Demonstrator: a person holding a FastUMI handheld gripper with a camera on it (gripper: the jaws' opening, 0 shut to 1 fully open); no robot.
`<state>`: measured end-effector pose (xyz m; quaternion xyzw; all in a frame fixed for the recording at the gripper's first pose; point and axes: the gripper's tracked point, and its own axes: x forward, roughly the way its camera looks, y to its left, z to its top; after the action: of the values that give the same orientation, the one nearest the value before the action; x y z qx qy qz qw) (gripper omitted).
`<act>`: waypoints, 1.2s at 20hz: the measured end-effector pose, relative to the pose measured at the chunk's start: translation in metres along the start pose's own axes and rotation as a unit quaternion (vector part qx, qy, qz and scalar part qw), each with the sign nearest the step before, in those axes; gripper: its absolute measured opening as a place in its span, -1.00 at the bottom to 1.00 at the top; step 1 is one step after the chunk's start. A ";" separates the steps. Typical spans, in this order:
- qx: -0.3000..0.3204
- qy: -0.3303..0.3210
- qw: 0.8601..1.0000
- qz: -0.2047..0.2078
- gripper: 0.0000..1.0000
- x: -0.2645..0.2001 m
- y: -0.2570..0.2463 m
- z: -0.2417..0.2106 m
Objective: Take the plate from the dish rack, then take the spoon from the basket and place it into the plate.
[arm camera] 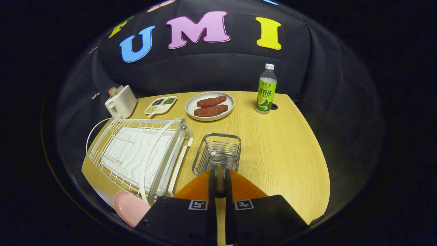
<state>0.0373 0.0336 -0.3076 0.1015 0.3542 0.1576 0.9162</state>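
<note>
My gripper (219, 173) is shut on a metal spoon (218, 160). Its handle runs back between the two orange fingers (196, 187), and its round bowl sticks out just ahead of them, above the near end of the wire basket (231, 143). The basket stands on the wooden table just right of the white dish rack (136, 153), which holds no dishes. A pink plate (128, 206) lies on the table at the rack's near corner, left of my fingers and partly hidden by the gripper body.
Beyond the basket sits a white plate with two reddish meat pieces (210, 106). A green drink bottle (266, 90) stands at the far right, a white toaster (120, 101) and a small divided dish (160, 105) at the far left. Bare table (283, 157) lies right of the basket.
</note>
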 end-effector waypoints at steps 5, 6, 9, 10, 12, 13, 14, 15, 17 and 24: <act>0.012 -0.032 0.999 0.001 -0.73 -0.011 -0.006 0.030; 0.014 -0.039 0.999 0.001 -0.73 -0.012 -0.006 0.038; 0.009 -0.057 0.998 -0.002 -0.73 -0.013 -0.007 0.062; 0.008 -0.066 0.998 -0.002 -0.73 -0.015 -0.006 0.072; 0.004 -0.083 0.997 0.000 -0.73 -0.021 -0.002 0.092; 0.001 -0.091 0.996 0.000 -0.73 -0.025 0.000 0.102; -0.001 -0.099 0.995 0.001 -0.73 -0.032 0.003 0.111; -0.001 -0.108 0.994 0.003 -0.73 -0.040 0.007 0.120; -0.004 -0.126 0.992 0.009 -0.73 -0.060 0.016 0.135; -0.026 -0.122 0.991 0.046 -0.73 -0.126 0.055 0.118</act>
<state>0.0175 0.0309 -0.1274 0.1119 0.2309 0.1952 0.9466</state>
